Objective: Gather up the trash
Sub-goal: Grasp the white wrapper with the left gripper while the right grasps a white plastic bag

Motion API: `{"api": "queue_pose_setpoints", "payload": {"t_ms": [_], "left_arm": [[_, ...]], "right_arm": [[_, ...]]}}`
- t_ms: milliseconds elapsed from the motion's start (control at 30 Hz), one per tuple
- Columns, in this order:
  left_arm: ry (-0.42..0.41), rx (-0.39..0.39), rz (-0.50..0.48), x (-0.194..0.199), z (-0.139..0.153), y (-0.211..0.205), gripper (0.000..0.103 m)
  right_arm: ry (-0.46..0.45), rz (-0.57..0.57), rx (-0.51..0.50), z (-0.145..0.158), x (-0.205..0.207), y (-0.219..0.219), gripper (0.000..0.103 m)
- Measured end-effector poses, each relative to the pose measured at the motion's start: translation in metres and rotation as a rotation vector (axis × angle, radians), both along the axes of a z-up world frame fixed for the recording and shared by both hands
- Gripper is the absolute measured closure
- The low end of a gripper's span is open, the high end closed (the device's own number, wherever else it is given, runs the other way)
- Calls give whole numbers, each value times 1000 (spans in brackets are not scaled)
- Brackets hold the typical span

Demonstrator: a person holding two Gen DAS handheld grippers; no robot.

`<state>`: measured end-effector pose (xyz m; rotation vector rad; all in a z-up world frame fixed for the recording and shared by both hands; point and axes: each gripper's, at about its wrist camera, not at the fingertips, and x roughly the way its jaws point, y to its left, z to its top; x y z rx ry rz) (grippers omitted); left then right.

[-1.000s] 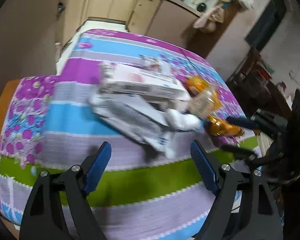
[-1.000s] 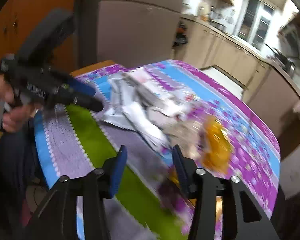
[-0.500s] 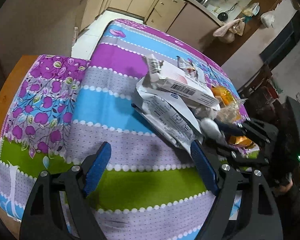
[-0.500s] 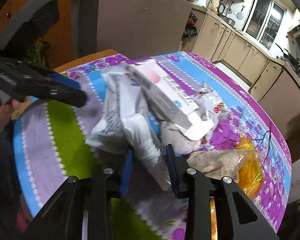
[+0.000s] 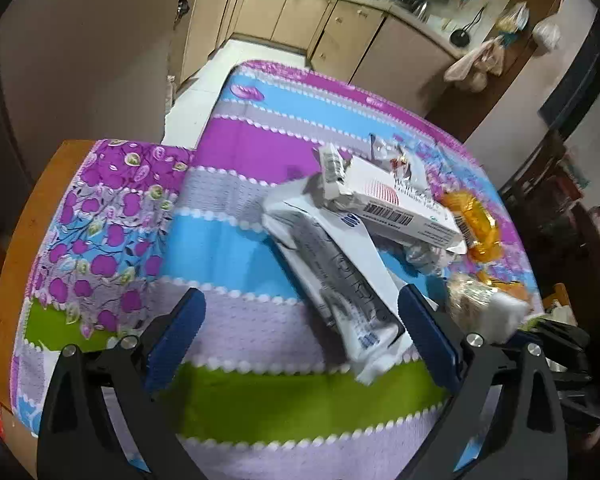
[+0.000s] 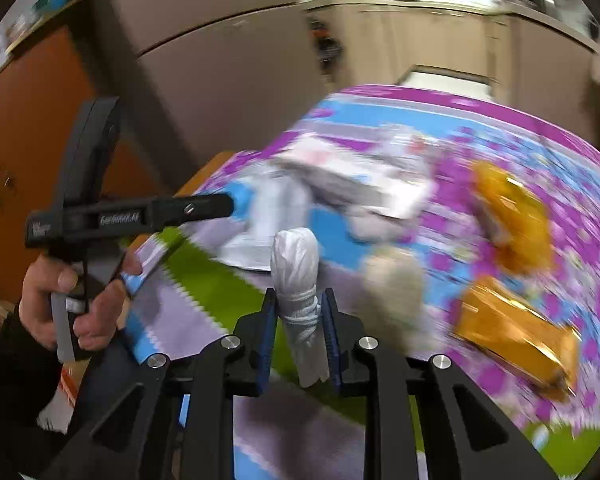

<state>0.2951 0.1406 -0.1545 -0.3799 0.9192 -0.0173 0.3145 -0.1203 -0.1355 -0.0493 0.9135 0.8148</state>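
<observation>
Right wrist view, right gripper (image 6: 299, 320): blue pads pressed in on a white twisted wad (image 6: 298, 280), which stands upright between them; its rounded top rises above the fingertips and its tail hangs below them.
White twisted wad, detail: crinkled, wound with a few turns of the same white material near the middle.
Right wrist view, surroundings: heavy motion blur; the striped and flowered tablecloth (image 6: 220, 292) lies under the wad, with the rest of the trash beyond it.
Orange wrappers (image 6: 512, 220): two shiny pieces to the right of the wad, one farther back, one nearer at the lower right.
Left hand (image 6: 68, 300): wrapped around the handle of the other tool at the left edge.
Left wrist view, left gripper (image 5: 300, 336): fingers spread wide apart, holding nothing, hovering over the near edge of the table.
Grey-and-white mailer bag (image 5: 336, 276): flat on the cloth, its near end reaching in between the open fingers, closer to the right one.
White carton with barcode (image 5: 392, 204): lies across the far end of the mailer bag.
Clear crinkled wrapper (image 5: 468, 292): right of the mailer bag, next to the orange pieces.
Background: beige kitchen cabinets (image 5: 300, 20) past the table.
</observation>
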Motion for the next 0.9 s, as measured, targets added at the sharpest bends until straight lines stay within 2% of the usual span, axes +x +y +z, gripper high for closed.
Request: {"api": "queue_pose_setpoints", "payload": {"t_ms": [233, 433, 500, 533, 567, 600, 633, 700, 900], "left_arm": [[49, 72, 55, 20, -11, -19, 6], [60, 144, 46, 26, -14, -30, 6], [40, 154, 66, 25, -15, -32, 9], [29, 153, 77, 23, -14, -30, 19], [18, 155, 80, 21, -13, -29, 35], [9, 145, 78, 19, -11, -27, 42], [6, 128, 77, 18, -10, -25, 57], [-4, 104, 86, 12, -9, -19, 62], [-57, 139, 93, -11, 1, -18, 65]], "right_arm": [[14, -39, 23, -3, -5, -22, 80], [21, -50, 47, -9, -4, -19, 80], [18, -55, 48, -10, -5, -18, 80], [14, -59, 47, -11, -4, -18, 80], [4, -66, 47, -10, -6, -18, 80], [-7, -74, 50, -9, -7, -19, 80], [-17, -81, 52, -7, -10, -20, 80], [-43, -96, 57, -4, -16, -21, 81], [-134, -135, 69, 11, -42, -22, 81]]}}
